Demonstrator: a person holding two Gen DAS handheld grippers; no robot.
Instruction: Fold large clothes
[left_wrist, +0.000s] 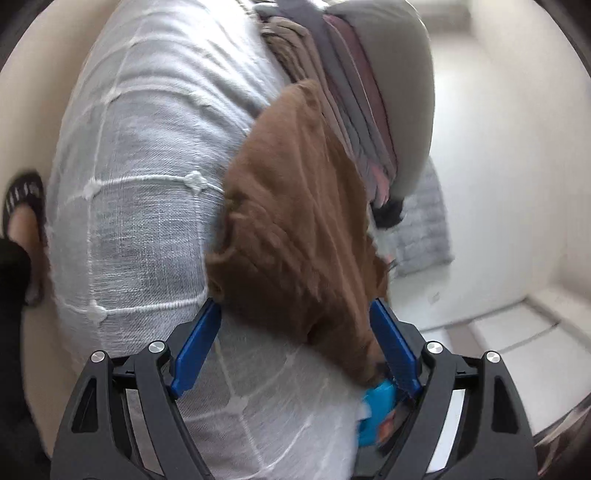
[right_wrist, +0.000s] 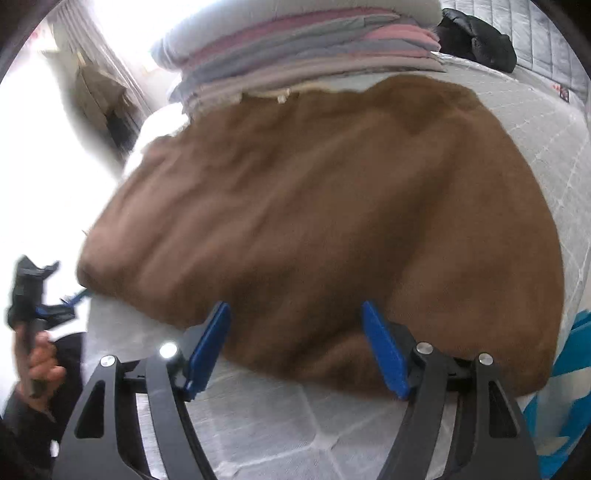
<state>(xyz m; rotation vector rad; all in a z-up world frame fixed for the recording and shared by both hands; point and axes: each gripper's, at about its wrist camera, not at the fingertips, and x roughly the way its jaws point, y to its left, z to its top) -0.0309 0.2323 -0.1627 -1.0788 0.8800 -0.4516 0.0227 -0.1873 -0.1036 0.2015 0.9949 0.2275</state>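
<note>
We note the bed, covered by a white quilted spread, as the work surface. Against its far side a stack of folded clothes is already built up, so we judge much of the laundry done. The brown garment lies spread across the spread just in front of that stack; it looks doubled over at least once, with wrinkles and an uneven near edge, but we cannot tell how many folds it has. We judge more folding and a transfer to the stack remain.

The right gripper stands over the garment's near edge, blue fingers wide apart, cloth showing between them but not pinched; it holds nothing. The left gripper is at the garment's left end, also spread wide and empty, the brown cloth reaching between its fingers and brushing the right-hand one. A blue-and-white patterned item lies beside that finger. The left hand grips its handle.
</note>
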